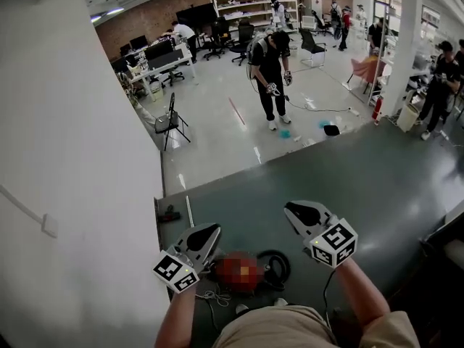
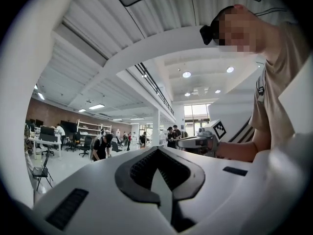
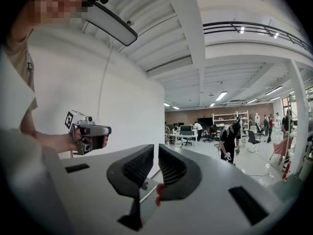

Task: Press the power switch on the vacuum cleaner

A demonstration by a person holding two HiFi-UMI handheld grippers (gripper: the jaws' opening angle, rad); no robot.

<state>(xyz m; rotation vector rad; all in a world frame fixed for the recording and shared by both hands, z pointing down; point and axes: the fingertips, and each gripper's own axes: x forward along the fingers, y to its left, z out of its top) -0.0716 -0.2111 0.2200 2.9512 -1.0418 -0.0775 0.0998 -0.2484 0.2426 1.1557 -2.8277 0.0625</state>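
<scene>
The vacuum cleaner (image 1: 239, 270) lies on the dark floor below me. It shows as a red rounded body, blurred, with a black hose loop (image 1: 275, 265) beside it. Both grippers are held up level, well above it and apart from it. My left gripper (image 1: 211, 230) is over the vacuum's left side, its jaws (image 2: 157, 152) together with nothing between them. My right gripper (image 1: 290, 207) is higher and to the right; its dark pads (image 3: 156, 150) stand a thin slit apart and hold nothing. Each gripper view shows the other gripper (image 3: 88, 130) (image 2: 199, 141) in a hand.
A white wall (image 1: 72, 158) runs close on the left. A white cable (image 1: 214, 296) lies by the vacuum on the dark grey floor (image 1: 348, 180). Farther off are a folding chair (image 1: 171, 122), a standing person (image 1: 270, 71), a white column (image 1: 403, 49) and desks.
</scene>
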